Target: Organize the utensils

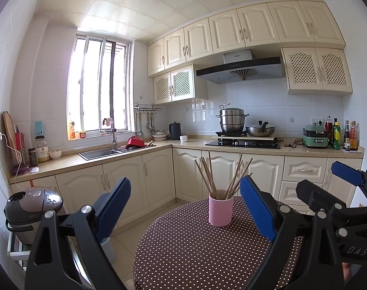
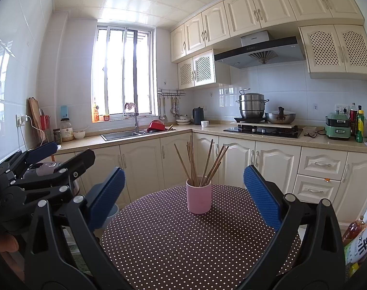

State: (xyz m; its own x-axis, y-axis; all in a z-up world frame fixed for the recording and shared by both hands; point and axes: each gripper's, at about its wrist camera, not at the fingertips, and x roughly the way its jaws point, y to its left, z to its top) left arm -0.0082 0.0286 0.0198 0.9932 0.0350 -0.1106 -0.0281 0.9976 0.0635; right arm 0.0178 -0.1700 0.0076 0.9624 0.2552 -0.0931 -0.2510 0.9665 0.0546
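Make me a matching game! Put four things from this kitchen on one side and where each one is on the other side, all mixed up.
Things:
1. chopsticks
2. pink cup
3. steel steamer pot
4. red bowl

Places:
A. by the sink
B. on the dotted tablecloth
C. on the stove
D. standing in the cup

Pairs: 1-D, 2-B, 3-C, 4-A

pink cup, brown white-dotted tablecloth
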